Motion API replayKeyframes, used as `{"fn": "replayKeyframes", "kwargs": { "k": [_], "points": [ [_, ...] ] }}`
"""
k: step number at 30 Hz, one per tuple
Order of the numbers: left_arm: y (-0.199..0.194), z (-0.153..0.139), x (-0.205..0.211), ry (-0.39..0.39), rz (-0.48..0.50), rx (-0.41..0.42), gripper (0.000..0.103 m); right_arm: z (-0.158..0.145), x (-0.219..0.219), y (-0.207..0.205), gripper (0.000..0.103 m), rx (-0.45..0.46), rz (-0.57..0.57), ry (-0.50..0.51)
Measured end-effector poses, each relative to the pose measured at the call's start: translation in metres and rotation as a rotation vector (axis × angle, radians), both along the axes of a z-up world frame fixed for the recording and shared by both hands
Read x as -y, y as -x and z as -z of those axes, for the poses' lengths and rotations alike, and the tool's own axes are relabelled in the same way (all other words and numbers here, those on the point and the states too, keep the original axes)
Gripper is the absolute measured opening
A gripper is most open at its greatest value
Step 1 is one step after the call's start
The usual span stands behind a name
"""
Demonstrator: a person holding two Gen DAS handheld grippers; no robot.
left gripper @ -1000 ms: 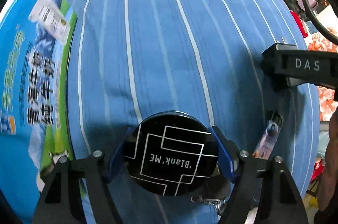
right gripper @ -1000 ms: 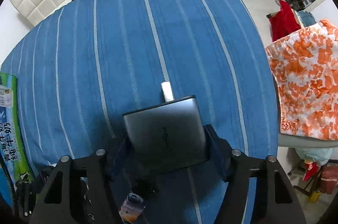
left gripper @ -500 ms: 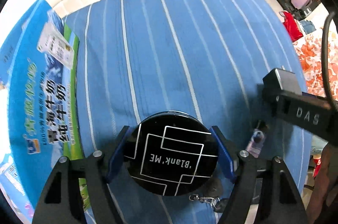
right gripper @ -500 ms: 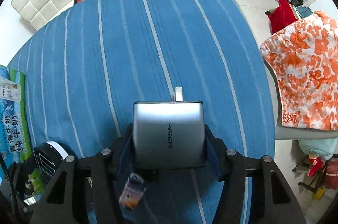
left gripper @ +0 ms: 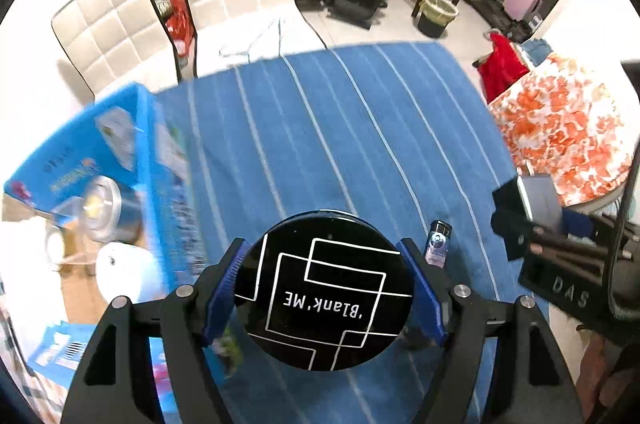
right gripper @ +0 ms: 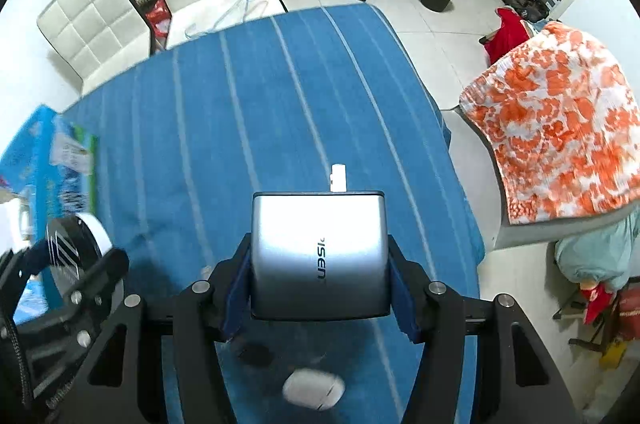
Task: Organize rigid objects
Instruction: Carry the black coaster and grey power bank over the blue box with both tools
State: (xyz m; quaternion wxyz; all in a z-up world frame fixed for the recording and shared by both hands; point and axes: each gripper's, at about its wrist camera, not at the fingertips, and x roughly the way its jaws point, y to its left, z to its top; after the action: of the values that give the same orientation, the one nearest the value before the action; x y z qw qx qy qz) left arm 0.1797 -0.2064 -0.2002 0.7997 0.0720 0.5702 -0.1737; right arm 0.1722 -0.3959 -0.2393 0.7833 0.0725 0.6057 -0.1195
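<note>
Above the near edge of the table (left gripper: 328, 127), the left gripper (left gripper: 324, 294) is clenching a round black tin (left gripper: 324, 290), its blue pads (left gripper: 222, 288) pressing on opposite sides of the rim. At the right, the right gripper (right gripper: 318, 272) is grasping a grey charger (right gripper: 318, 252) across its 2 flat sides, with the white plug (right gripper: 338, 178) pointing away from the camera. Both things are hanging clear of the blue striped cloth.

The tin is looking stiff and glossy, so I judge it slippery: a curved rim is giving each pad only a thin line of contact, and it could be rotating or sliding out if tilted. Holding across the widest part, as now, is the best spot. The charger is looking dense and smooth-skinned, probably the heavier of the 2; its flat parallel sides are suiting the pads well, and the plug is best left untouched.

At the table's left edge an open box (left gripper: 120, 151) is holding a metal can (left gripper: 100, 207) and a white roll (left gripper: 120, 270), the likely place for both. A small vial (left gripper: 438, 244) is lying near the tin, and a white case (right gripper: 314, 388) at the near edge.
</note>
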Motion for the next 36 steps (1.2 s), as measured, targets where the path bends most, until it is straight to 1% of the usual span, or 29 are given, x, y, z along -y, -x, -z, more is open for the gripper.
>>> {"fn": "replayKeyframes", "kwargs": {
  "k": [3, 6, 9, 12, 14, 16, 17, 19, 22, 25, 28, 31, 34, 36],
  "points": [
    [-0.002, -0.020, -0.029, 0.013, -0.009, 0.031, 0.072, -0.024, -0.022, 0.019, 0.062, 0.027, -0.009, -0.022],
    [0.003, -0.045, -0.062, 0.019, -0.026, 0.069, 0.073, -0.045, -0.055, 0.030, 0.062, 0.048, -0.035, -0.042],
    [0.006, -0.069, -0.104, 0.015, -0.055, 0.106, 0.073, -0.067, -0.099, 0.041, 0.062, 0.080, -0.072, -0.081],
    [0.010, -0.082, -0.139, 0.009, -0.095, 0.126, 0.072, -0.081, -0.140, 0.043, 0.062, 0.104, -0.112, -0.116],
    [0.013, -0.093, -0.172, -0.002, -0.130, 0.145, 0.073, -0.091, -0.172, 0.044, 0.062, 0.122, -0.146, -0.141],
    [0.017, -0.099, -0.193, -0.011, -0.156, 0.159, 0.073, -0.099, -0.207, 0.044, 0.062, 0.147, -0.194, -0.147],
    [0.018, -0.102, -0.211, -0.020, -0.181, 0.168, 0.073, -0.101, -0.222, 0.043, 0.062, 0.152, -0.212, -0.149],
    [0.018, -0.103, -0.232, -0.032, -0.213, 0.170, 0.073, -0.103, -0.254, 0.042, 0.062, 0.158, -0.254, -0.145],
    [0.022, -0.108, -0.265, -0.040, -0.262, 0.183, 0.073, -0.101, -0.296, 0.038, 0.062, 0.146, -0.300, -0.166],
    [0.028, -0.112, -0.288, -0.059, -0.288, 0.205, 0.073, -0.101, -0.326, 0.037, 0.062, 0.141, -0.343, -0.175],
    [0.032, -0.112, -0.308, -0.051, -0.309, 0.205, 0.073, -0.107, -0.353, 0.039, 0.062, 0.154, -0.373, -0.160],
    [0.034, -0.105, -0.320, -0.045, -0.322, 0.194, 0.073, -0.109, -0.372, 0.041, 0.062, 0.154, -0.400, -0.150],
    [0.029, -0.089, -0.331, -0.039, -0.332, 0.161, 0.073, -0.103, -0.385, 0.039, 0.062, 0.144, -0.414, -0.148],
    [0.018, -0.066, -0.340, -0.027, -0.351, 0.107, 0.073, -0.092, -0.386, 0.032, 0.062, 0.133, -0.413, -0.165]
  ]
}}
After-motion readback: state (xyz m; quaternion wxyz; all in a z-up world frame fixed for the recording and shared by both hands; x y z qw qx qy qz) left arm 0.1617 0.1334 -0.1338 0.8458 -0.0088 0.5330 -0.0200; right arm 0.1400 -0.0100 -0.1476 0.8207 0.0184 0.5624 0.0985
